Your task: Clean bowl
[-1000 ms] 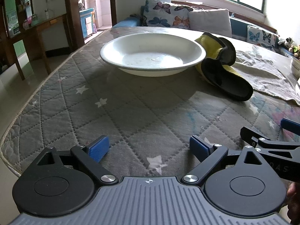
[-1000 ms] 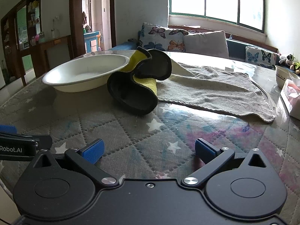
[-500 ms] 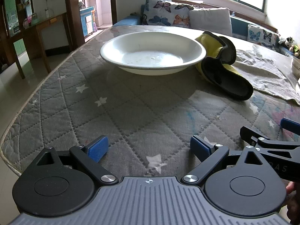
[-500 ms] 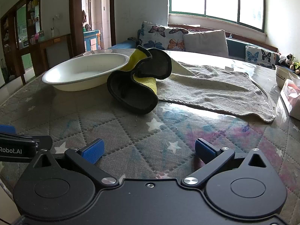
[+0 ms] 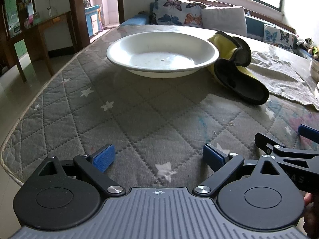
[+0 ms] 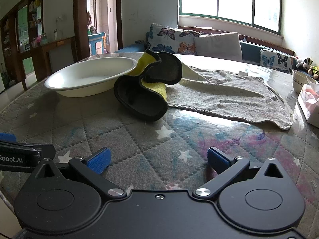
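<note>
A: Where is the bowl (image 5: 162, 54)?

B: Sitting upright on the quilted table cover (image 5: 139, 107), toward the far side, well ahead of both grippers. White, wide and shallow, with small specks on the bottom.

A: And right beside it?

B: A yellow-and-black cloth (image 6: 146, 88), crumpled into a curl, touching the bowl's rim on its right. Dark face outward, yellow lining showing in the fold.

A: Behind the cloth?

B: A grey towel (image 6: 225, 95) spread flat, its near edge just past the curl; cannot tell whether the cloth rests on it.

A: State of the left gripper (image 5: 158, 157)?

B: Spread wide, blue pads (image 5: 103, 157) far apart, nothing between them, low over the near edge of the cover.

A: And the right gripper (image 6: 158, 159)?

B: Likewise spread wide and empty, aimed at the cloth from close beside the left one.

A: Farther out?

B: Butterfly cushions (image 6: 173, 37) on a bench under the window (image 6: 229, 0), and a small cup (image 6: 300, 80) at the table's far right.
</note>
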A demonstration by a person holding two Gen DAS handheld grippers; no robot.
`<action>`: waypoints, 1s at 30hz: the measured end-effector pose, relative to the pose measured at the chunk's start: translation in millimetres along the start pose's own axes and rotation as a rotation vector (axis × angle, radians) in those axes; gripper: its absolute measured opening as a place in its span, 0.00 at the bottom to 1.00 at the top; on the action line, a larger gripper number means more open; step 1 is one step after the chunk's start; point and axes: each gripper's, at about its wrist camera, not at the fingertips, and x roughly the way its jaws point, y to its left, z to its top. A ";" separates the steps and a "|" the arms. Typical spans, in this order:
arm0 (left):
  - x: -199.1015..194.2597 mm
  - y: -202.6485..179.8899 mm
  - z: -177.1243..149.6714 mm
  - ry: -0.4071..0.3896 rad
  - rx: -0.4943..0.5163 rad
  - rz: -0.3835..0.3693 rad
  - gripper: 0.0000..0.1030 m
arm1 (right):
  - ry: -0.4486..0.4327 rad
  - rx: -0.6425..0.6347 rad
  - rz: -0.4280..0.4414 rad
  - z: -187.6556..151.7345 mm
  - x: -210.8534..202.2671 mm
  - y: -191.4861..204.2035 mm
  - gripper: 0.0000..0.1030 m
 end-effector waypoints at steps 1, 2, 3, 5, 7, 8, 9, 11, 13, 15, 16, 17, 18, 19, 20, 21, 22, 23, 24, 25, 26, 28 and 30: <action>-0.2 -0.2 0.0 0.001 0.000 0.001 0.94 | 0.000 0.000 0.000 0.1 0.3 0.3 1.00; -0.5 -0.4 -0.1 0.002 0.000 0.001 0.94 | -0.001 0.000 0.000 0.2 0.6 0.6 1.00; -0.5 -0.5 -0.2 0.002 0.000 0.002 0.94 | -0.001 0.000 0.000 0.4 0.9 0.9 1.00; -0.6 -0.6 -0.4 0.000 0.000 0.002 0.94 | -0.001 0.000 -0.001 0.6 1.6 1.6 1.00; -1.1 -0.1 -1.9 0.002 -0.001 0.002 0.94 | -0.002 0.001 -0.001 0.8 2.2 2.2 1.00; -1.1 -0.2 -2.2 0.003 -0.002 0.003 0.94 | -0.002 0.001 -0.001 0.9 2.5 2.5 1.00; -1.2 -0.2 -2.4 0.004 -0.003 0.004 0.94 | -0.002 0.001 -0.001 1.1 2.8 2.8 1.00; -1.2 -0.4 -3.8 0.003 -0.004 0.005 0.94 | -0.003 0.001 -0.001 1.3 3.5 3.4 1.00; -1.5 -0.7 -5.5 0.002 -0.003 0.005 0.94 | -0.003 0.001 -0.001 1.5 4.1 4.0 1.00; -2.0 -1.4 -5.1 0.003 -0.002 0.005 0.94 | -0.004 0.001 -0.002 1.8 4.7 4.7 1.00; -2.1 -1.6 -5.5 0.003 -0.002 0.005 0.94 | -0.004 0.001 -0.002 1.9 5.0 5.0 1.00; -2.2 -1.8 -5.7 0.003 -0.002 0.005 0.94 | -0.004 0.001 -0.002 2.0 5.4 5.3 1.00; -2.6 -2.2 -6.4 0.003 -0.003 0.005 0.94 | -0.005 0.002 -0.002 2.1 5.7 5.6 1.00; -3.1 -2.5 -7.2 0.004 -0.003 0.006 0.94 | -0.005 0.002 -0.002 2.2 6.0 5.9 1.00; -3.6 -2.9 -8.0 0.004 -0.003 0.006 0.94 | -0.005 0.002 -0.002 2.4 6.3 6.2 1.00; -3.9 -3.0 -8.6 0.004 -0.004 0.005 0.94 | -0.006 0.002 -0.002 2.5 6.6 6.5 1.00; -3.9 -3.1 -8.8 0.004 -0.004 0.006 0.94 | -0.006 0.002 -0.002 2.6 6.9 6.8 1.00; -4.1 -2.9 -8.8 0.004 -0.004 0.005 0.94 | -0.006 0.002 -0.002 2.7 7.2 7.2 1.00; -4.2 -2.7 -8.8 0.004 -0.004 0.005 0.94 | -0.006 0.002 -0.003 2.8 7.6 7.5 1.00; -4.3 -2.4 -8.8 0.004 -0.004 0.005 0.94 | -0.007 0.002 -0.003 2.9 7.9 7.8 1.00; -4.1 -2.4 -7.9 0.004 -0.004 0.005 0.94 | -0.007 0.002 -0.003 3.1 8.2 8.1 1.00; -4.0 -2.2 -6.7 0.004 -0.004 0.006 0.94 | -0.007 0.002 -0.003 3.3 8.8 8.7 1.00; -4.9 -2.4 -7.6 0.004 -0.005 0.006 0.94 | -0.008 0.003 -0.003 1.7 6.0 6.6 1.00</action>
